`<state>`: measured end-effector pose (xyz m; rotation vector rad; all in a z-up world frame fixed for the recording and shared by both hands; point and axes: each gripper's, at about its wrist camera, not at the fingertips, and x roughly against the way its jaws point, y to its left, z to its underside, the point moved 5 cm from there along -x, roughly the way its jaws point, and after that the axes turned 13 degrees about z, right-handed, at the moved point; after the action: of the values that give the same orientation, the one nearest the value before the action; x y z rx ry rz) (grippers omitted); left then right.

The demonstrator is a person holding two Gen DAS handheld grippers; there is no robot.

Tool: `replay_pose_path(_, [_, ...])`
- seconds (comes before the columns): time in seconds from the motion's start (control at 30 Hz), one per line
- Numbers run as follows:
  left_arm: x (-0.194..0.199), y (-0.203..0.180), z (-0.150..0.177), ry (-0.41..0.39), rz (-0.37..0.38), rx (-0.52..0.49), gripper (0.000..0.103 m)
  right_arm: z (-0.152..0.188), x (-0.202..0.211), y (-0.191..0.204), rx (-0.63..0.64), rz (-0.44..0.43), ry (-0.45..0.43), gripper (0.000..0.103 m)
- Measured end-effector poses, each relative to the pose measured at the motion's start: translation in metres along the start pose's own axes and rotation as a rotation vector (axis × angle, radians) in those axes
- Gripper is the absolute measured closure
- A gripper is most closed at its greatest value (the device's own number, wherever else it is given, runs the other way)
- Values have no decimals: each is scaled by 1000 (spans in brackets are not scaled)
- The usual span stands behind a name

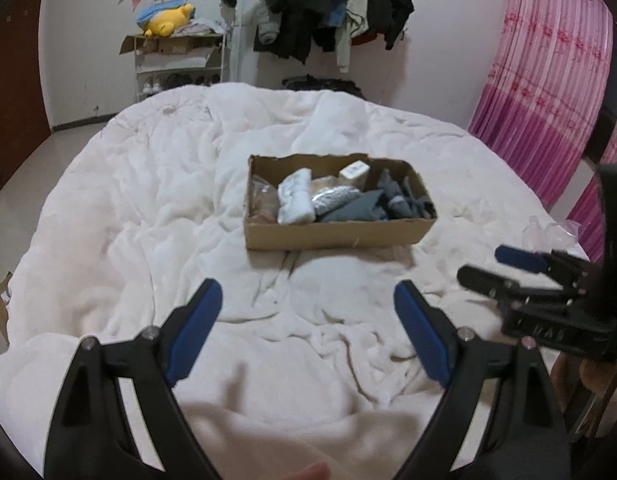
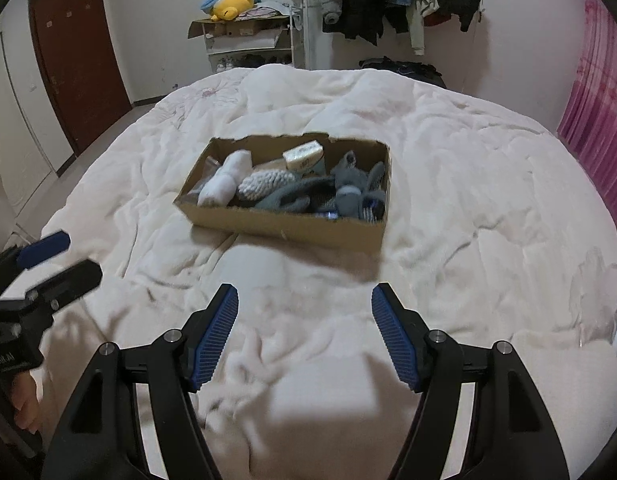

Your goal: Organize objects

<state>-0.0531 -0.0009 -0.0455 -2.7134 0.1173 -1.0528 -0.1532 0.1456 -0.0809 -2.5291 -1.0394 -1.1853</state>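
Matt brown cardboard box (image 2: pixel 292 228) on soft, rumpled white fleece blanket (image 2: pixel 468 184).

Right gripper (image 1: pixel 484 268) body: pale raised letters showed, too blurred to read.
Left gripper (image 2: pixel 60 256) body: white lettering was cut off, unreadable.

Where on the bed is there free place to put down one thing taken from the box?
The white rumpled duvet is bare between the brown cardboard box and the open right gripper, and also left of the box toward the open left gripper. The box itself is crowded with white and grey rolled socks. Crinkled clear plastic lies at the bed's right edge.
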Motion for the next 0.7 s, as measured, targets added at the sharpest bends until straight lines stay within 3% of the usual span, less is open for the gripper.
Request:
replay_pose_path(0.13, [10,-9,12,-14,-33,-16,14,14,7,-3,-12,0,6,31])
replay_pose_path(0.33, [4,-12,30,28,-59,-10,14,22,16,-3,-8,6,-13,31])
replay_pose_path(0.7, [-1,-14,31,42,-60,-9,14,28,11,-2,-16,-18,7,31])
